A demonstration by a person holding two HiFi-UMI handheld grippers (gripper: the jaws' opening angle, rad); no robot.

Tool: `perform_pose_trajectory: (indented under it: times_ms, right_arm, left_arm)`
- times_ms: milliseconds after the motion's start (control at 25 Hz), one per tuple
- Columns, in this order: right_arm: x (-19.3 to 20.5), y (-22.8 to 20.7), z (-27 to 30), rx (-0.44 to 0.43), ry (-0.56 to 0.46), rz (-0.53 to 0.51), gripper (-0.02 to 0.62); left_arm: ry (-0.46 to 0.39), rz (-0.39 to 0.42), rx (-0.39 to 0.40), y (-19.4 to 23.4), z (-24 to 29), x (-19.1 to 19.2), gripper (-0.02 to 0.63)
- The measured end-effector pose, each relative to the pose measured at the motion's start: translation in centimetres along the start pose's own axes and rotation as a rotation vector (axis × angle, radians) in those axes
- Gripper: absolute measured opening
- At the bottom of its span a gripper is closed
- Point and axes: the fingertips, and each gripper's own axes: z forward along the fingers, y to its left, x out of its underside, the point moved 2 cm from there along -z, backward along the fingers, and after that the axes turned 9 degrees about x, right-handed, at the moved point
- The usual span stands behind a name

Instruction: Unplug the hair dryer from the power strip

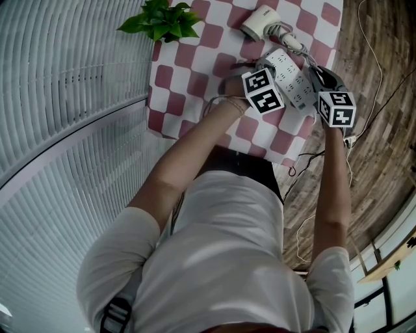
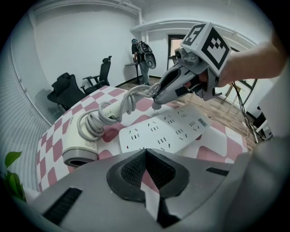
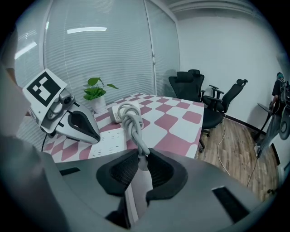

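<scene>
The white hair dryer [image 2: 81,149] lies on the checked tablecloth with its grey cord coiled around it. My right gripper [image 3: 142,156] is shut on the cord's white plug [image 3: 141,181], which it holds above the white power strip [image 2: 167,129]. In the left gripper view the plug's pin hangs just clear of the strip's sockets. My left gripper [image 2: 144,152] has its pads together with nothing between them. Its tips are down at the near end of the strip, as the right gripper view shows.
A potted plant [image 1: 159,19] stands at the table's far left corner. Office chairs [image 3: 195,86] and a person [image 2: 142,56] are beyond the table. Loose cables [image 1: 364,110] lie on the wood floor to the right of the table edge.
</scene>
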Motion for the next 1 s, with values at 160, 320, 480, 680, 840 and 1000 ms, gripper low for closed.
perform_pose_trajectory:
  times_ms: [160, 320, 480, 680, 840, 1000]
  right_arm:
    - [0.7, -0.1, 0.5, -0.003, 0.004, 0.011, 0.074]
    - [0.8, -0.1, 0.5, -0.001, -0.008, 0.011, 0.075]
    - [0.9, -0.1, 0.6, -0.004, -0.005, 0.010, 0.075]
    - [0.9, -0.2, 0.6, 0.013, -0.015, 0.042, 0.081]
    - [1.3, -0.1, 0.4, 0.020, -0.012, 0.078, 0.155]
    - [1.2, -0.2, -0.2, 0.038, -0.016, 0.074, 0.178]
  left_arm:
    - [0.000, -0.004, 0.001, 0.1, 0.0, 0.0, 0.029]
    - [0.003, 0.002, 0.002, 0.1, 0.0, 0.1, 0.029]
    - [-0.002, -0.011, 0.007, 0.1, 0.0, 0.0, 0.029]
    - [-0.007, -0.044, 0.029, 0.2, -0.2, -0.1, 0.029]
    - [-0.040, -0.100, 0.055, 0.3, -0.1, 0.1, 0.029]
    - [-0.095, -0.158, 0.067, 0.5, -0.8, 0.0, 0.029]
